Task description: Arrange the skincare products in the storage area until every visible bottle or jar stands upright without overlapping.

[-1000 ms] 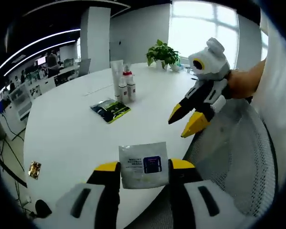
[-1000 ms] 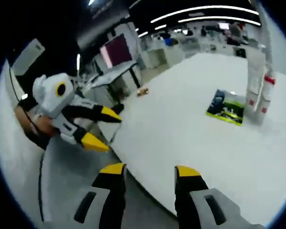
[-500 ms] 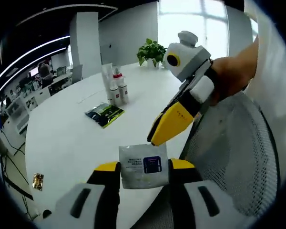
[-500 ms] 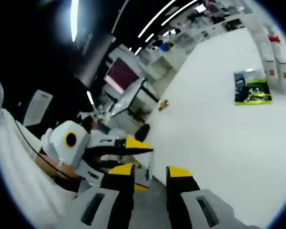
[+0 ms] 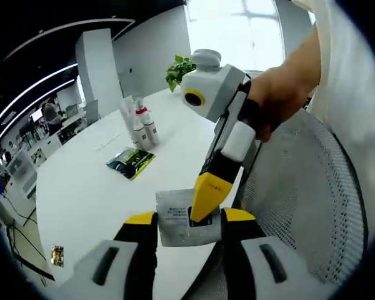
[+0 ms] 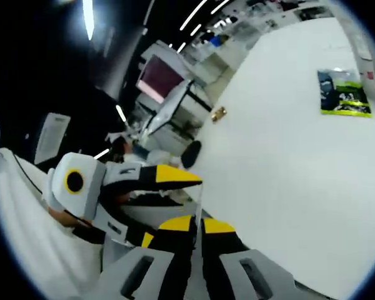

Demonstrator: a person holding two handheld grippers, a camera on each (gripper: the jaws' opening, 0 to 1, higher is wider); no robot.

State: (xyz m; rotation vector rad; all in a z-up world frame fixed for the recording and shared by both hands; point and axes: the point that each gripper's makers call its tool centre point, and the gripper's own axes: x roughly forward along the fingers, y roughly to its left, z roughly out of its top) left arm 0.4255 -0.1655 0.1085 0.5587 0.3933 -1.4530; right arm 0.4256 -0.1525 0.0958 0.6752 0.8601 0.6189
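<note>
While the white bench [image 5: 81,194] spreads wide under my view, my left tongs [image 5: 189,219] grip a white sachet [image 5: 178,215] between their yellow tips, just over the near edge. My right tongs [image 6: 191,224] are nearly closed, pinching that same sachet edge-on. Far across the bench stand the bottles [image 5: 137,125], upright and close together, with a green-black packet [image 5: 130,164] lying flat before them.
</note>
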